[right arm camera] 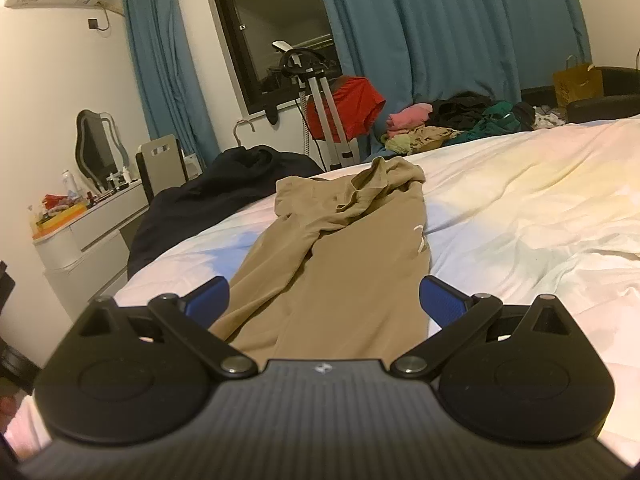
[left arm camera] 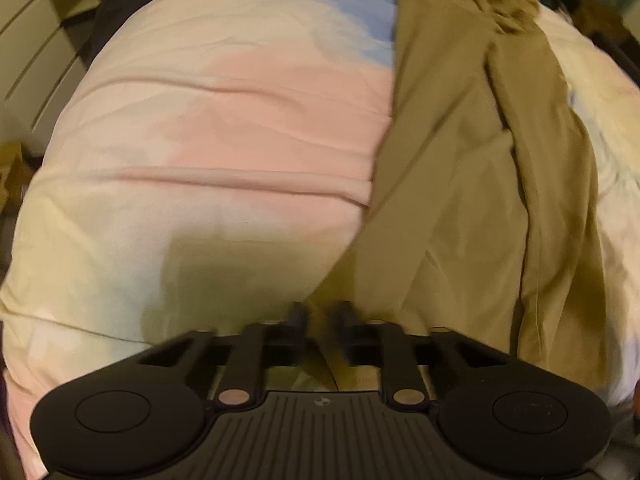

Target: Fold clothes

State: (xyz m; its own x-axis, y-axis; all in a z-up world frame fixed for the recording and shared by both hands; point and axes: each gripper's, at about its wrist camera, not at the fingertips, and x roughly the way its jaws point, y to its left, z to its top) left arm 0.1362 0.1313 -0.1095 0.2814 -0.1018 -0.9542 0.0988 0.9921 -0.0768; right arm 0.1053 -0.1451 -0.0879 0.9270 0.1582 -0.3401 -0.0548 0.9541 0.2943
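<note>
A pair of khaki trousers point(right arm camera: 340, 264) lies lengthwise on the bed, its far end bunched up. In the left wrist view the trousers point(left arm camera: 460, 160) run down the right half of the picture to my left gripper point(left arm camera: 320, 316). That gripper points steeply down, its dark fingers close together and pinching the near edge of the cloth; the view is blurred there. My right gripper point(right arm camera: 324, 296) hovers low over the near end of the trousers. Its blue pads point(right arm camera: 208, 296) stand wide apart with nothing pressed between them.
The bed has a pastel pink, blue and yellow sheet point(right arm camera: 520, 220). A dark garment point(right arm camera: 224, 192) lies at the bed's left edge. A pile of clothes point(right arm camera: 460, 124) sits beyond the far end. A white dresser point(right arm camera: 96, 224) stands on the left, and a stand with red cloth point(right arm camera: 352, 104) by the curtains.
</note>
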